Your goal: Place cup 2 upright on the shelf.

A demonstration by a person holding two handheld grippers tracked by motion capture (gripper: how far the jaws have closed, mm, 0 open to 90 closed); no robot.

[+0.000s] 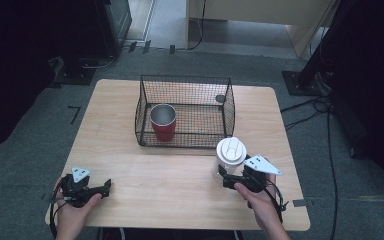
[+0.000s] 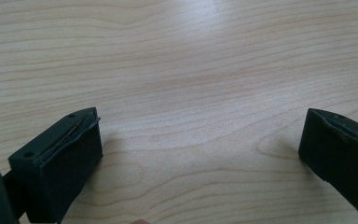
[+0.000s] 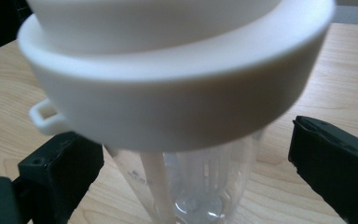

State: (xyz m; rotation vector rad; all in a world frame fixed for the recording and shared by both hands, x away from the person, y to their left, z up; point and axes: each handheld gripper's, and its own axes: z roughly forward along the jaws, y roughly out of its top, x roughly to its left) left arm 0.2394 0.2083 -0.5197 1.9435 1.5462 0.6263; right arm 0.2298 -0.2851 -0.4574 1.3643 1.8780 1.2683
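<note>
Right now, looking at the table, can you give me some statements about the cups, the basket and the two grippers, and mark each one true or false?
1. The red cup stands inside the wire basket. True.
2. The clear bottle lies on its side. False: it stands upright on the table.
3. The left gripper holds the red cup. False: its jaws are open over bare wood.
4. The bottle has a white lid. True.
5. The bottle stands between the jaws of the right gripper. True.

My right tongs' (image 3: 186, 158) view cuts off the bottle's white lid (image 3: 177, 70) at the top edge and its clear body (image 3: 200, 186) at the bottom; the lid looks blurred.
</note>
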